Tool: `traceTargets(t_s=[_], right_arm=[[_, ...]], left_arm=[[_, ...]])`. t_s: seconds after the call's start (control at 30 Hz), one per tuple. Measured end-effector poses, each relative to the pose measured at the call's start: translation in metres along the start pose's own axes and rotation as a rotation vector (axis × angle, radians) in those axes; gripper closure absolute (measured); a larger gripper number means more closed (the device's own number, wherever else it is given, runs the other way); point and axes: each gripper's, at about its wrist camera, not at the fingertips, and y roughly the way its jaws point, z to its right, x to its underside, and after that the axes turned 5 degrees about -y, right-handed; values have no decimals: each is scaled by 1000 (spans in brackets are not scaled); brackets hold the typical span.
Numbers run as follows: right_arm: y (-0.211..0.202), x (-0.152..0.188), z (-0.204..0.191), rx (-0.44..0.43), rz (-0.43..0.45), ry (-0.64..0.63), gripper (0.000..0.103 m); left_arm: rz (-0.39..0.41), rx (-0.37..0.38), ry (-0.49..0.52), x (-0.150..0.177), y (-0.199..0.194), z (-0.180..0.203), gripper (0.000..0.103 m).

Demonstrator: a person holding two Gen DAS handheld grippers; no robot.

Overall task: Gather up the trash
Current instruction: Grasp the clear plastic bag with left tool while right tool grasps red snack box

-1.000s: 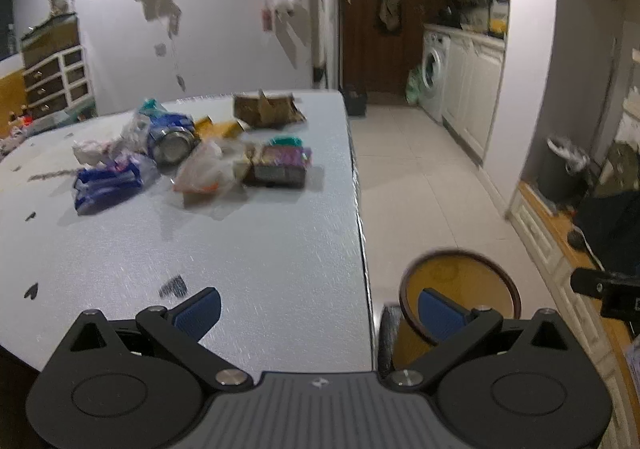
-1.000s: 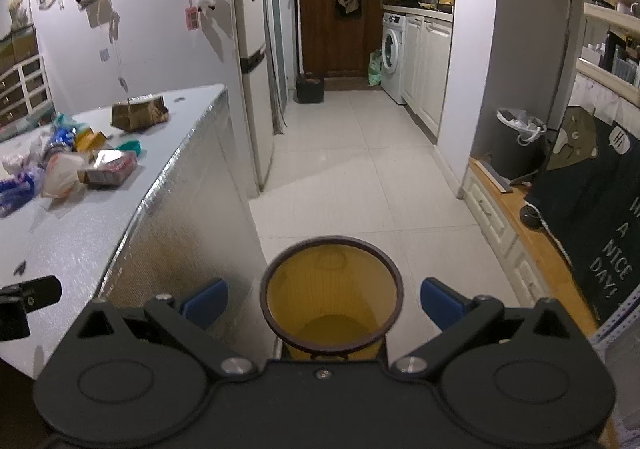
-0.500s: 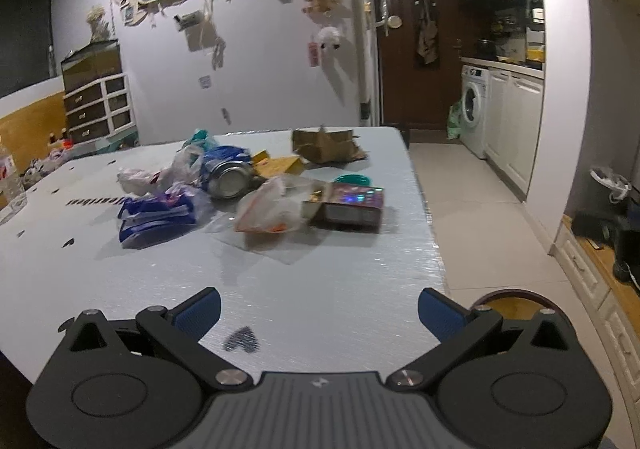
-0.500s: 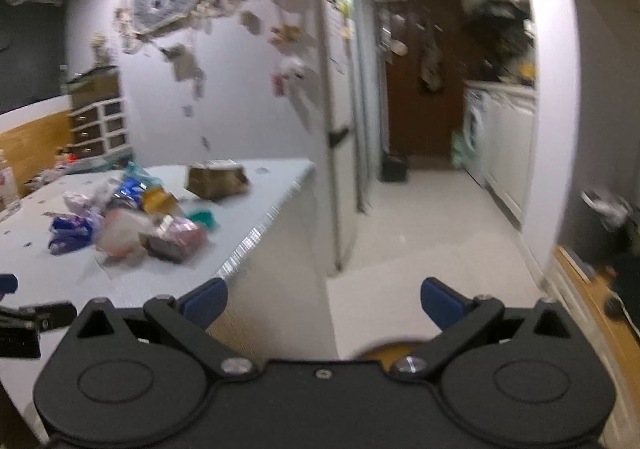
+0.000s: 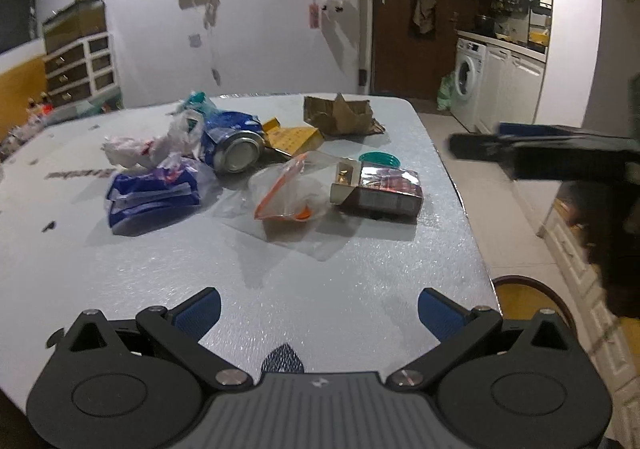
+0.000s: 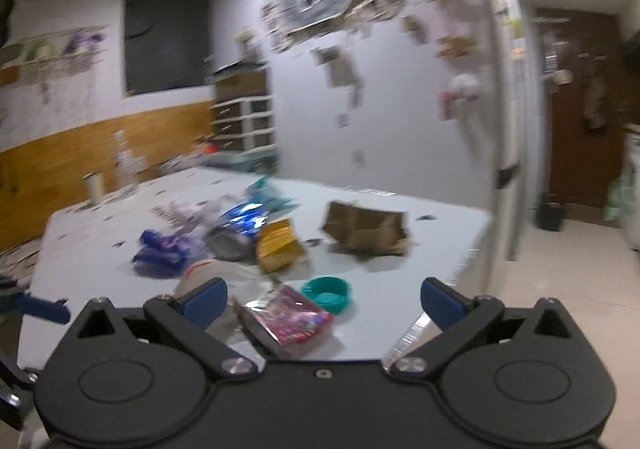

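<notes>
Approach to the trash pile (image 5: pixel 256 165) on the bench (image 5: pixel 320 269).
Left gripper (image 5: pixel 318 309) and right gripper (image 6: pixel 324 295): jaws spread, empty. Next, probably close on the foil box (image 5: pixel 380 189) beside the pile's near edge.

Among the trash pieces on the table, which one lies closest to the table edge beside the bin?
The shiny foil box. It lies nearest the table's right edge, above the bin; only the small teal lid comes close.
</notes>
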Motion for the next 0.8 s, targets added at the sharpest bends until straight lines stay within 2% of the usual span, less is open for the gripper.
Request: traceTargets(t_s=[0.17,0.3,0.37,0.57,0.63,0.7,0.8], right_arm=[[44,2,6,-103,-68,-27,0],[67,7,9,-156,-89,-49,0],[76,10,10,-180,-97,-59,0],[93,18,11,-282,-136,-87,0],[94,20,10,-321,-147,-65,6],[92,21,10,-360,-138,-46,6],[89,24,4,-364,-142,-54,9]], left_arm=[[-19,7,50,-16,9,-2,0],[-15,119,65,-30,20,-10,0],[-29,134,75,-37,26,-10,0],[-26,98,166,-59,35,-4,0],[-31,63,205,-68,40,3,0],[-24,46,257,-74,43,9,0],[-27,24,317,-79,50,22,0]])
